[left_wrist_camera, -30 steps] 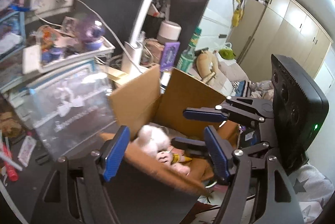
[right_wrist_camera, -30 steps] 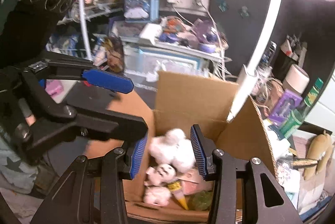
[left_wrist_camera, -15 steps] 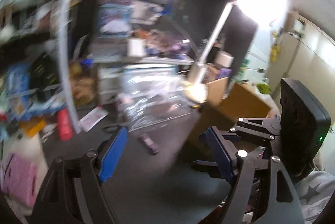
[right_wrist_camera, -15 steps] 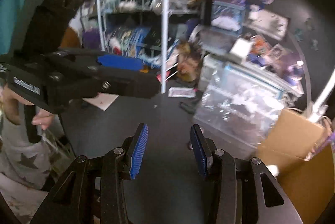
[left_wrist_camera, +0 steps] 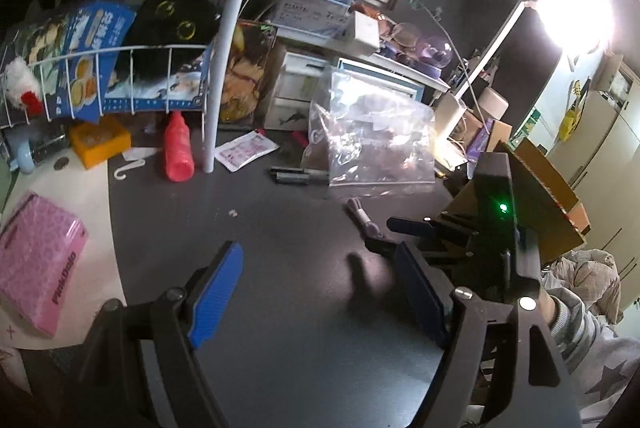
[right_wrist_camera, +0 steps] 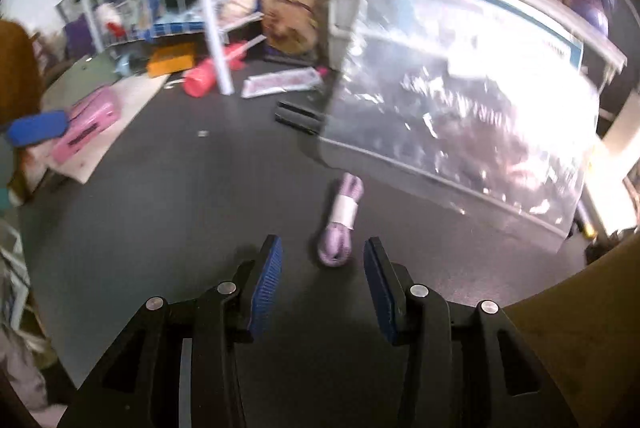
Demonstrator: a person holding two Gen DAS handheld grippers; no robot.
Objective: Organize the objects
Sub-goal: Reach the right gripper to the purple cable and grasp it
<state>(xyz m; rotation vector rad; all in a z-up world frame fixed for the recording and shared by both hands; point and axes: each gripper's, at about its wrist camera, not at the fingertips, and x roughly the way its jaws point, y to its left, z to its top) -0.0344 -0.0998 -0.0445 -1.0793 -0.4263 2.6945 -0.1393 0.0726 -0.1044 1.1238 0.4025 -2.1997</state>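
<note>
Purple coiled cord [right_wrist_camera: 341, 216], bound at its middle by a white band, lies on the dark worktop [right_wrist_camera: 180, 228] just ahead of the right gripper [right_wrist_camera: 322, 284], whose jaws stand partly spread and empty. It looks light, soft and springy; the banded middle seems the surest place to pinch, since loose loops could slip. A clear plastic bag [right_wrist_camera: 460, 99] sits just beside it and could snag a jaw. The left gripper [left_wrist_camera: 320, 292] hovers over bare worktop, its jaws spread wide with nothing between them. A red bottle [left_wrist_camera: 177, 147] and a cardboard box [left_wrist_camera: 536, 195] stand well apart.
</note>
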